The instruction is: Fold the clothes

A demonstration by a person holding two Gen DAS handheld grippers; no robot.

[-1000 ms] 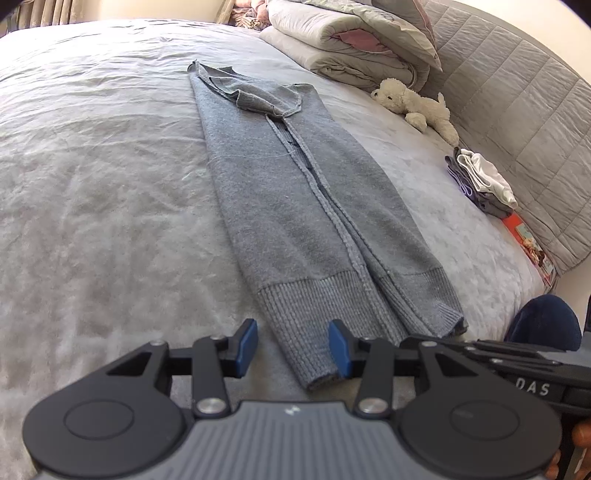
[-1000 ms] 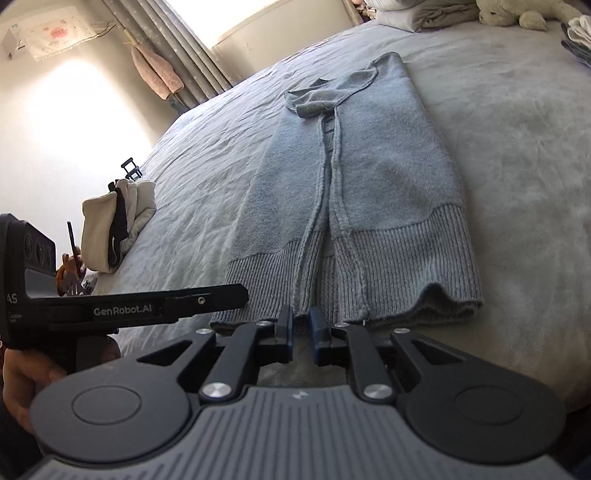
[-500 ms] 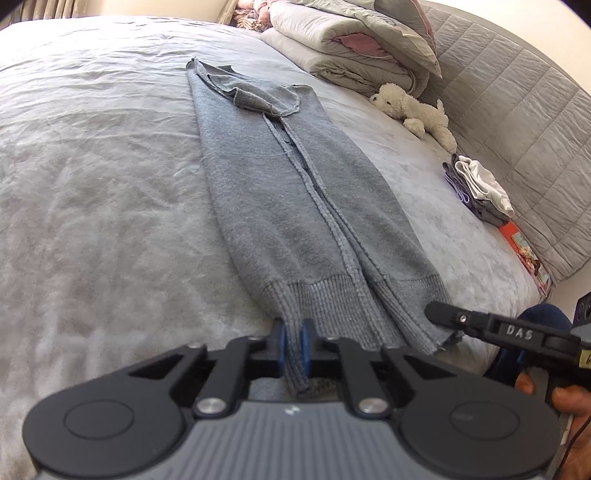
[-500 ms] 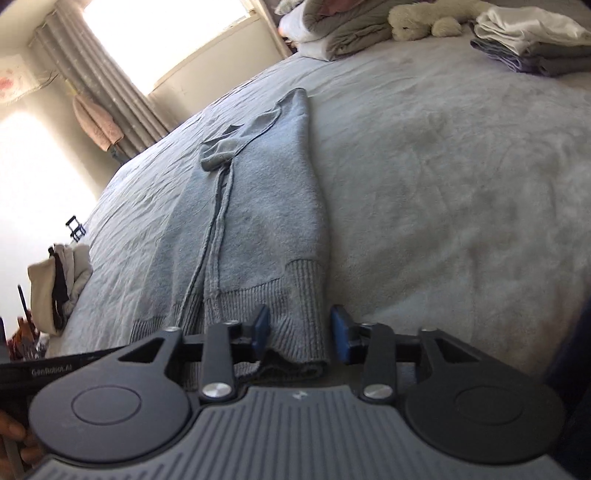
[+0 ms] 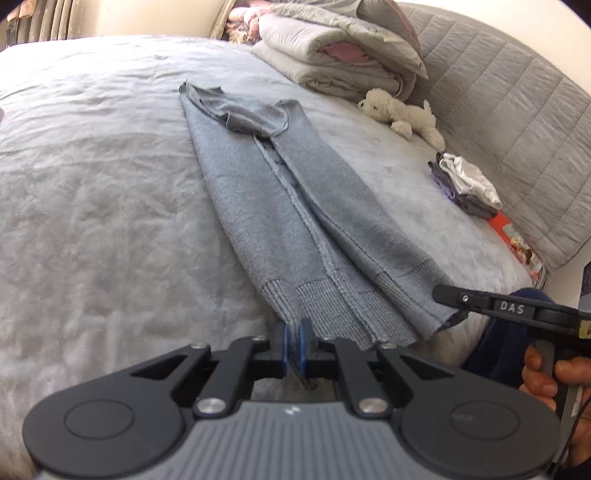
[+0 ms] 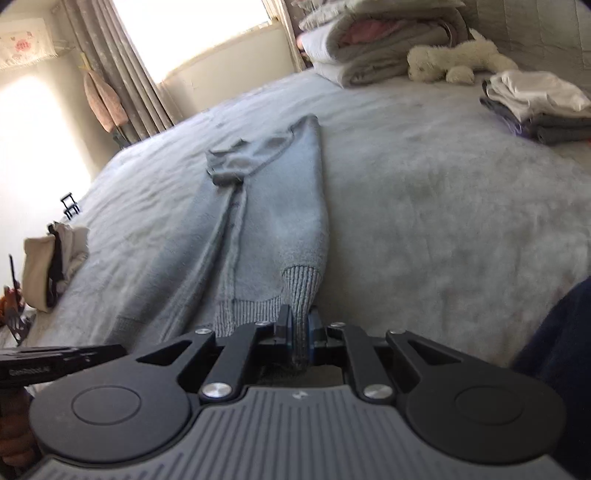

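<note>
A long grey knitted garment [image 5: 295, 206] lies stretched lengthwise on the bed [image 5: 92, 184], folded in along its length so that two edges meet down the middle, with its neck end far from the cameras and its ribbed hem at the near edge of the bed. The left tongs [image 5: 294, 345] are closed on the hem's left corner, a thin layer of ribbed knit pinched between the blue pads. The right tongs [image 6: 298, 338] are clamped on the hem's right corner, where a thicker roll of ribbing is squeezed between the pads and rises from the bed toward them. In the left wrist view the right tool reaches in from the right edge, its black tip at the garment's right corner, with a hand [image 5: 546, 373] around its grip. Near the padded headboard [image 5: 517, 110] sit folded bedding [image 5: 332, 51], a white plush dog [image 5: 402, 114] and a small stack of folded clothes [image 5: 465, 182], all well apart from the garment. In the right wrist view a bright window [image 6: 192, 33] with curtains [image 6: 122, 74] stands beyond the far side of the bed.
</note>
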